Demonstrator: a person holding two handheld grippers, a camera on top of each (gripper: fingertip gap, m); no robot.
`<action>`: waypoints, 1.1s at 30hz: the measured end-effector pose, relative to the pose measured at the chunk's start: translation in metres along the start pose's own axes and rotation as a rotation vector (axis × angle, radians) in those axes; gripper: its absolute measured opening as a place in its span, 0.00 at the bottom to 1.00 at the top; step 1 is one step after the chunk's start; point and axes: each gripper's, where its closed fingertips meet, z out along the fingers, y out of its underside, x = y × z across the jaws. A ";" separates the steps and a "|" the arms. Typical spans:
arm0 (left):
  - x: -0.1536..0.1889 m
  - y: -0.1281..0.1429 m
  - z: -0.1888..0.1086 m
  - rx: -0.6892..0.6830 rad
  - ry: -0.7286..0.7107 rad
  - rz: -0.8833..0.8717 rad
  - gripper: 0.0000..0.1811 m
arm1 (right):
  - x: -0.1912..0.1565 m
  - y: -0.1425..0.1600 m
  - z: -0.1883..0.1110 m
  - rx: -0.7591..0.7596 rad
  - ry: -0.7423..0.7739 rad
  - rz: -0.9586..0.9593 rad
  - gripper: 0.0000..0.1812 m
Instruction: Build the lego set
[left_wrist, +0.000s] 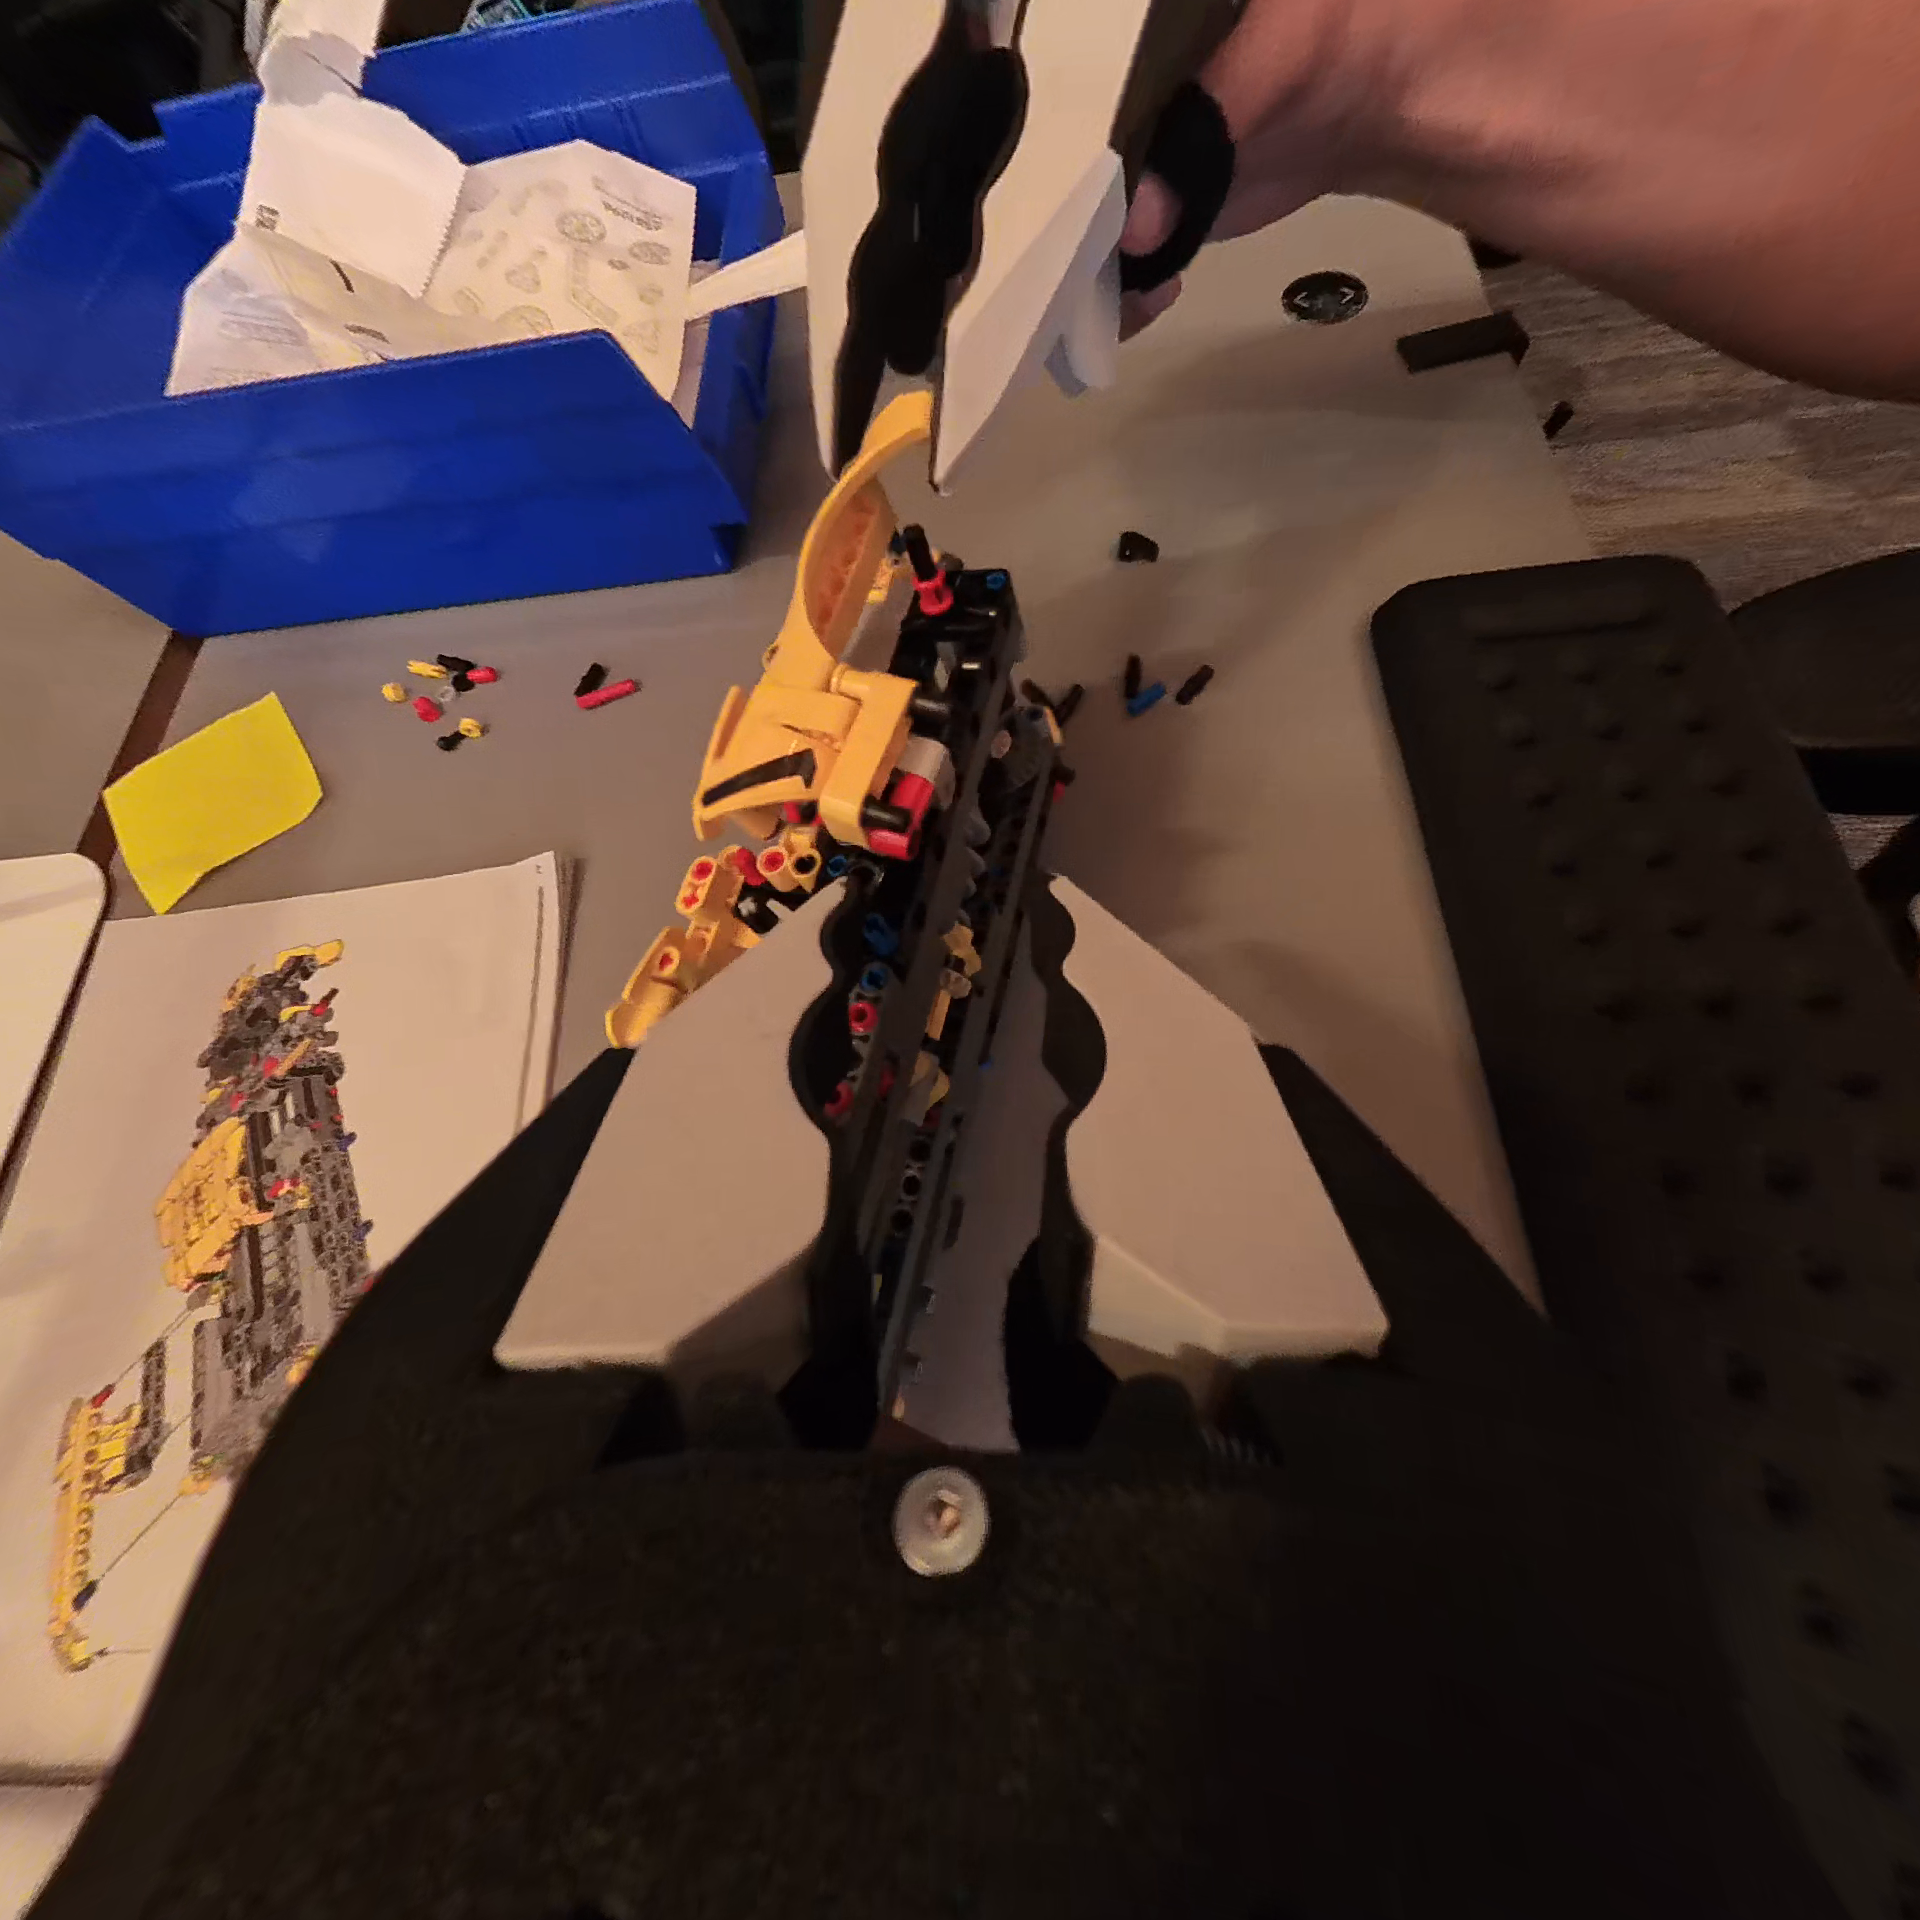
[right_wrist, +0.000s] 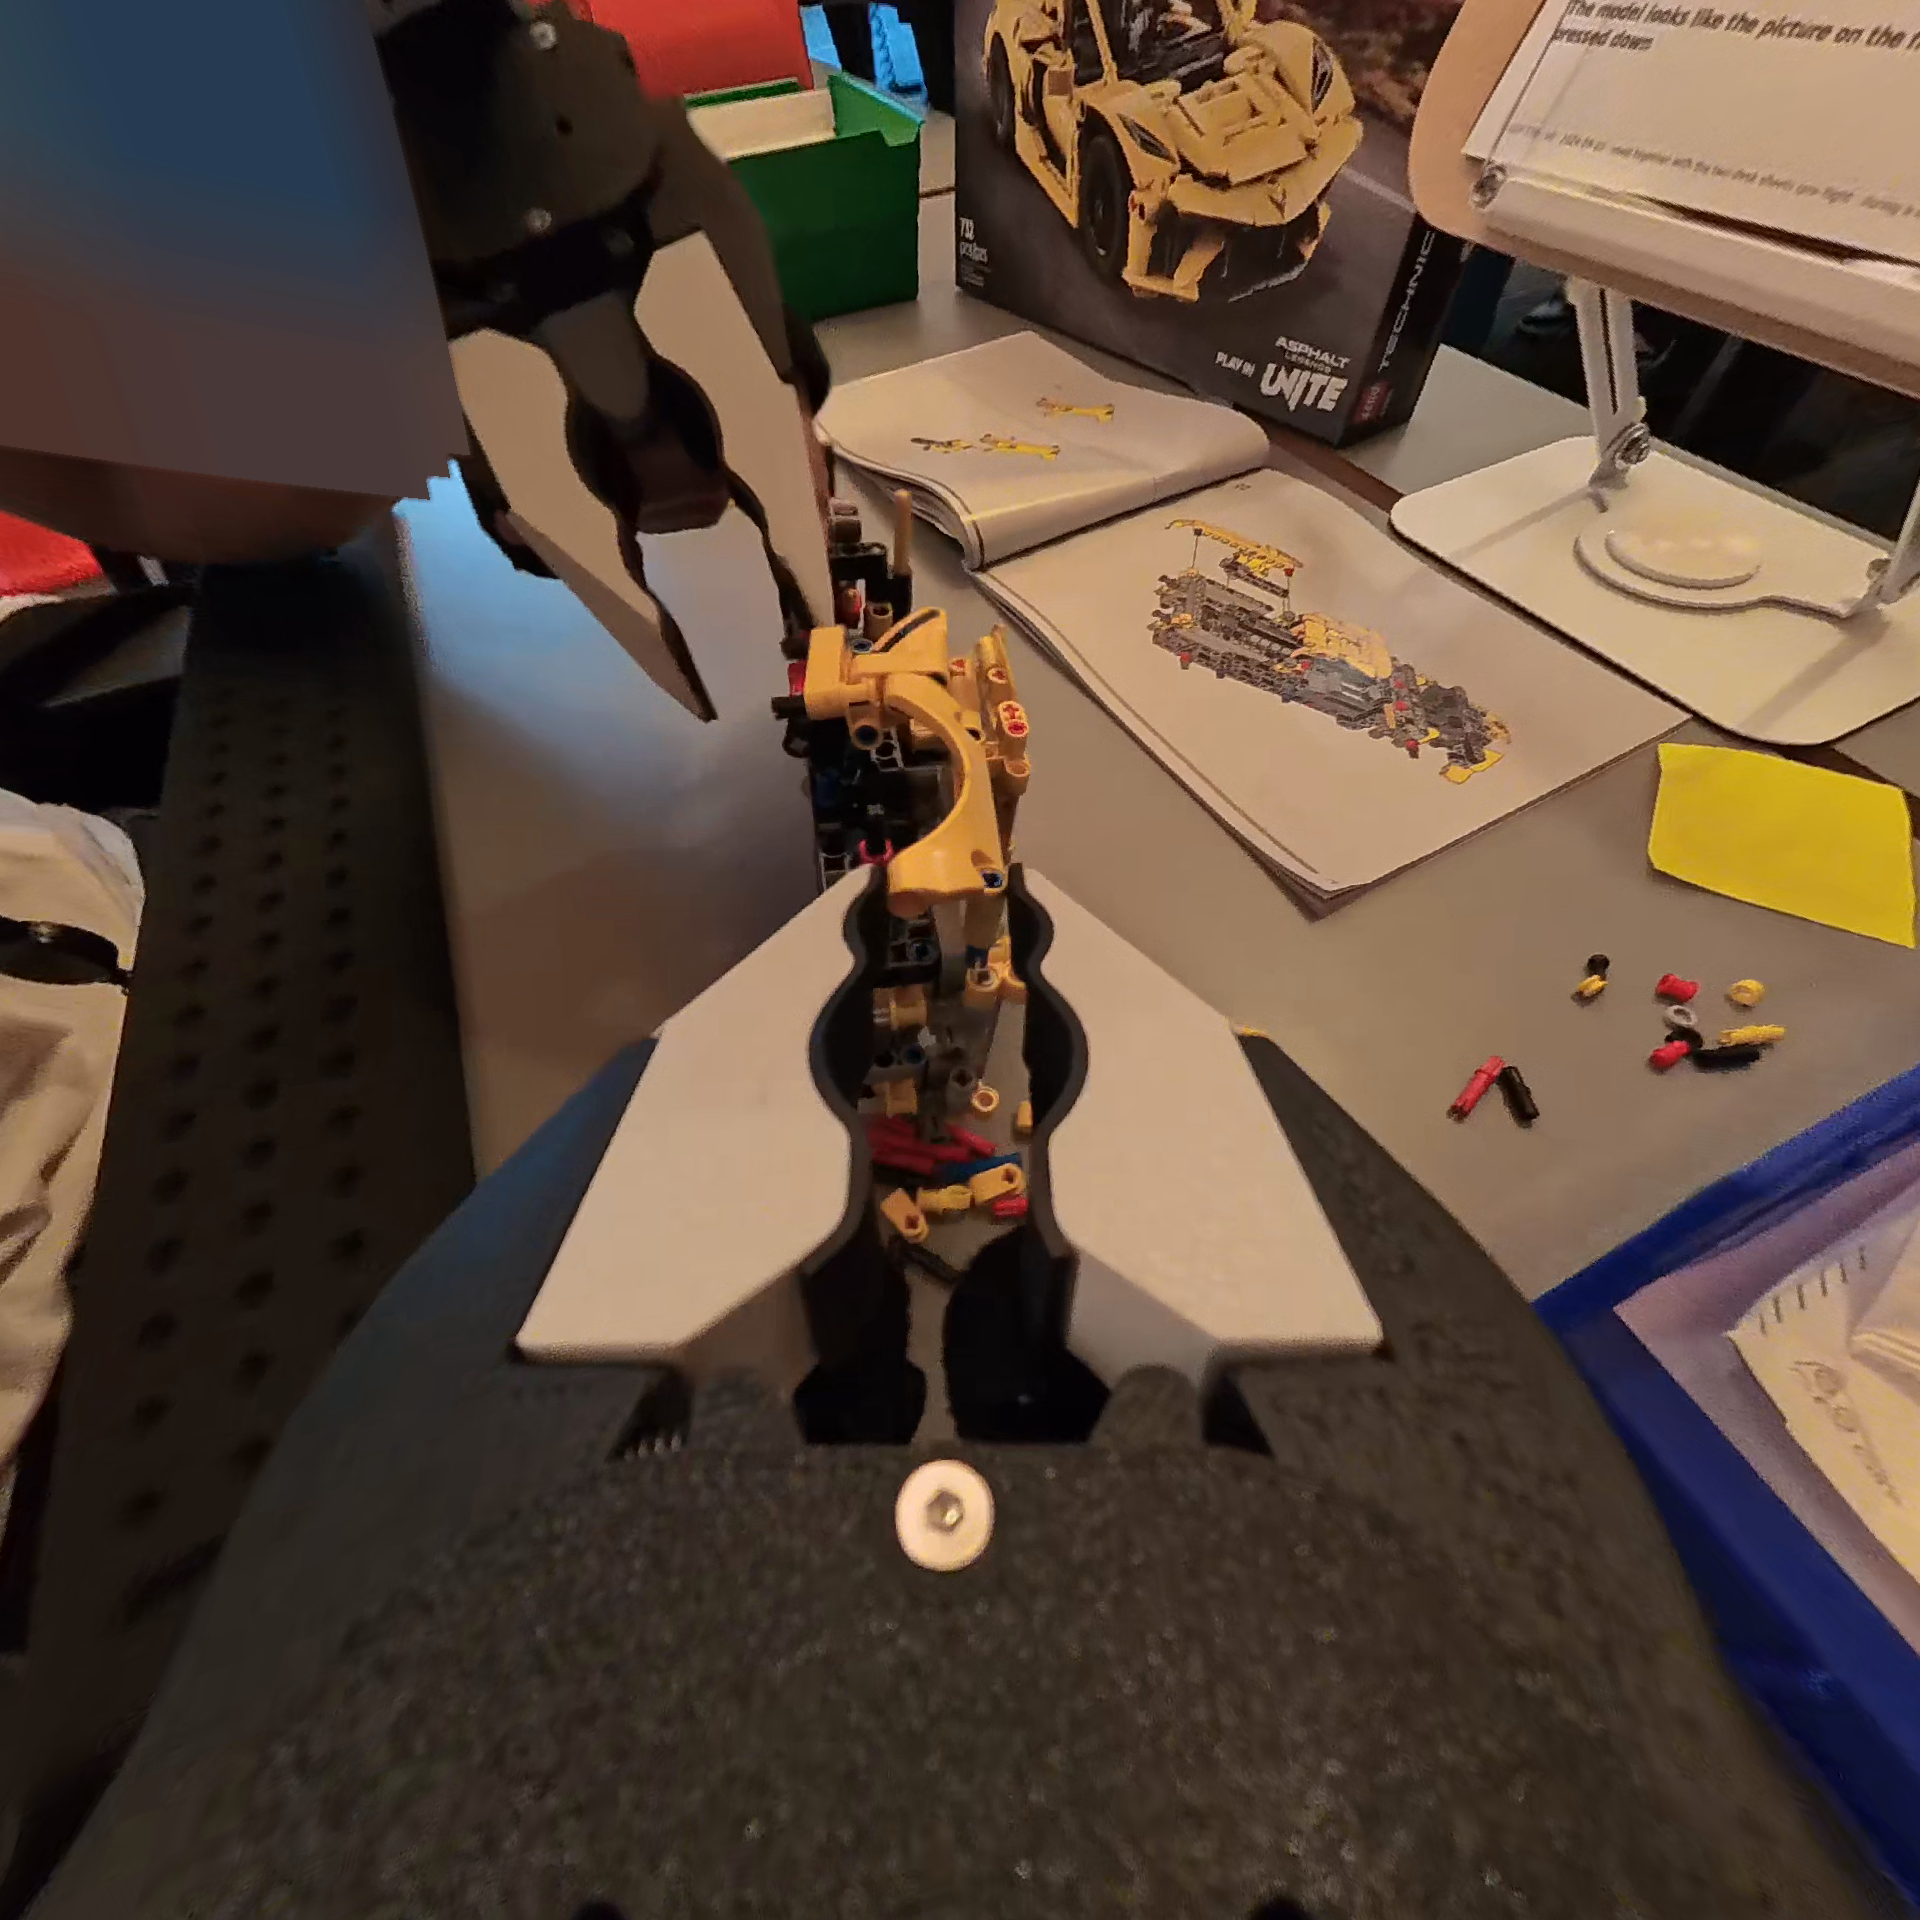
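While the model (left_wrist: 914, 831) is held up off the surface (left_wrist: 1299, 540) between both tools, the work sits at its yellow arch (left_wrist: 862, 520). The left hand-held gripper (left_wrist: 935, 925) is clamped on the long black beam frame, jaws pressed to either side of it in the left wrist view. The right hand-held gripper (right_wrist: 945, 894) is closed in around the other end, its tips at the curved yellow arch, and from the left wrist view that arch is seen pinched at its upper end.

A seating move is judged to be in hand: the yellow panel is being aligned or pressed onto the frame. To do it well, the frame should be kept rigid by the left tool while force is applied along the pin axes only, not sideways, since the arch looks thin and could pop off its connectors. Whether the pins are fully home cannot be told; blur hides them.

Loose pins (right_wrist: 1683, 1023) lie near the open manual (right_wrist: 1351, 686), ready if needed, and the blue bin (left_wrist: 364, 436) is well clear.
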 end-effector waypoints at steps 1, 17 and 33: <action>0.000 0.000 0.000 0.000 -0.011 0.008 0.18 | 0.002 0.001 0.000 0.012 -0.005 0.012 0.12; 0.001 0.000 -0.001 0.018 -0.027 0.006 0.15 | 0.003 -0.004 0.000 0.050 -0.049 0.009 0.12; 0.000 0.011 0.005 -0.041 -0.035 0.052 0.04 | 0.011 -0.001 -0.001 0.072 -0.020 -0.020 0.03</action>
